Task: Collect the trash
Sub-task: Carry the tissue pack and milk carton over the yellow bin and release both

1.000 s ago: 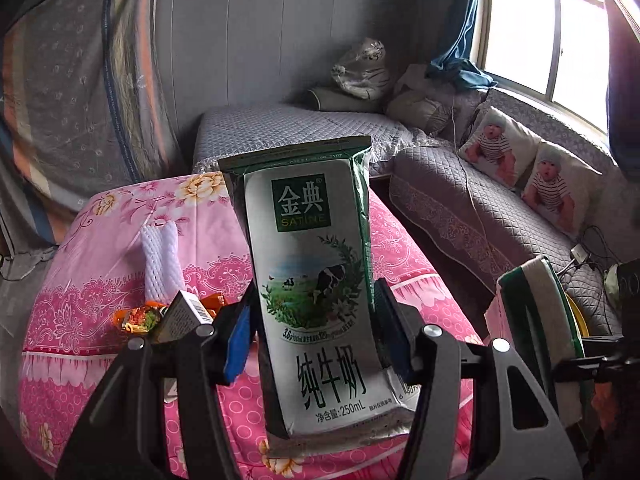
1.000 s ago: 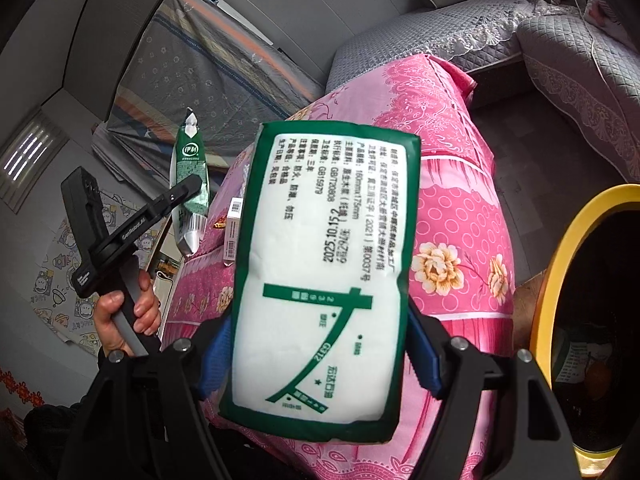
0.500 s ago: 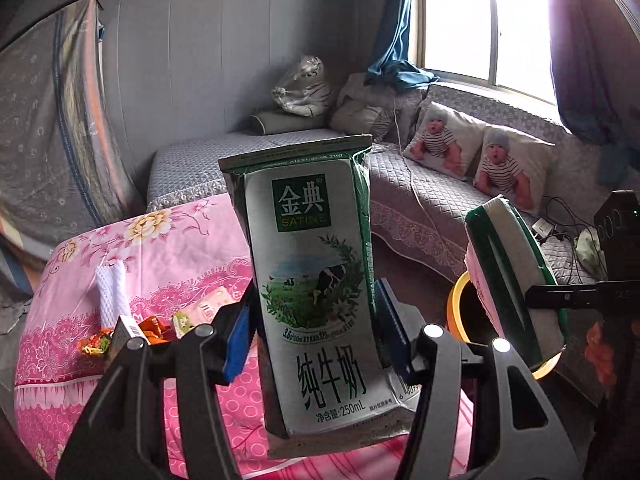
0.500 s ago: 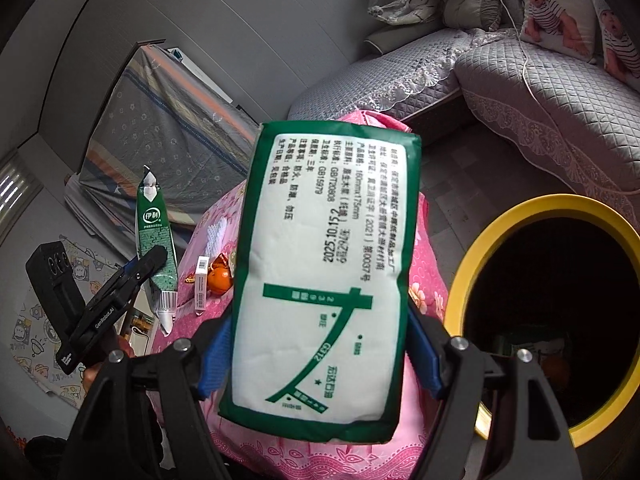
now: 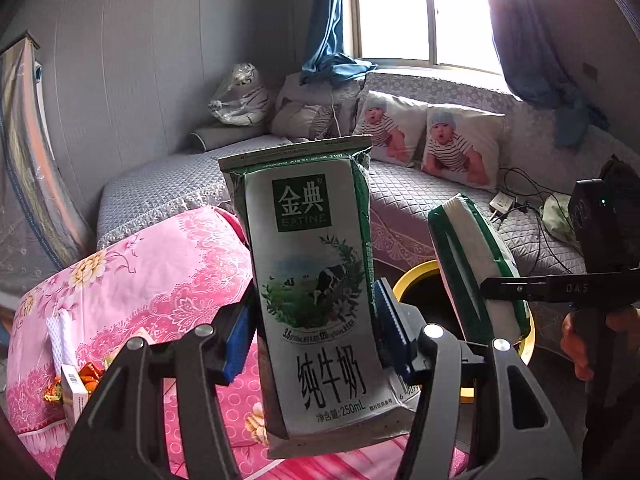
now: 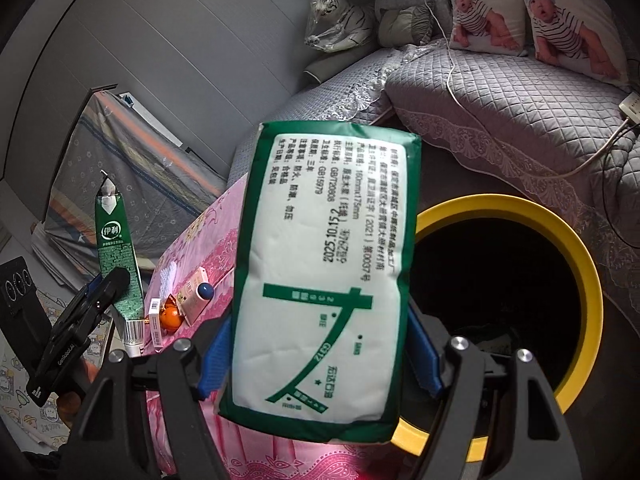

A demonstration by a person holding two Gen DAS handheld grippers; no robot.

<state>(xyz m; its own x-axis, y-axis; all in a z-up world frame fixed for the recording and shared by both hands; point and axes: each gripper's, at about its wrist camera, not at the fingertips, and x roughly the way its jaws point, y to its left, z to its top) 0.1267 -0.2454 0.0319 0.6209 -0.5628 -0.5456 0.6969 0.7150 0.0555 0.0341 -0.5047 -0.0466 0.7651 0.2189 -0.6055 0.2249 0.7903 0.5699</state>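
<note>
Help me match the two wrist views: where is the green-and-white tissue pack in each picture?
Left wrist: the tissue pack shows edge-on at right, clamped in the right gripper.
Right wrist: the same pack fills the centre, face-on, between the blue pads.
Shared landmark: the yellow-rimmed bin, which lies behind the pack in both views.

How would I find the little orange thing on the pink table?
Start at the table with the pink flowered cloth, beside the yellow-rimmed bin. On the cloth lies a small cluster of litter; the orange ball-like thing sits between two small white boxes, the only round, bright orange piece there.
</note>
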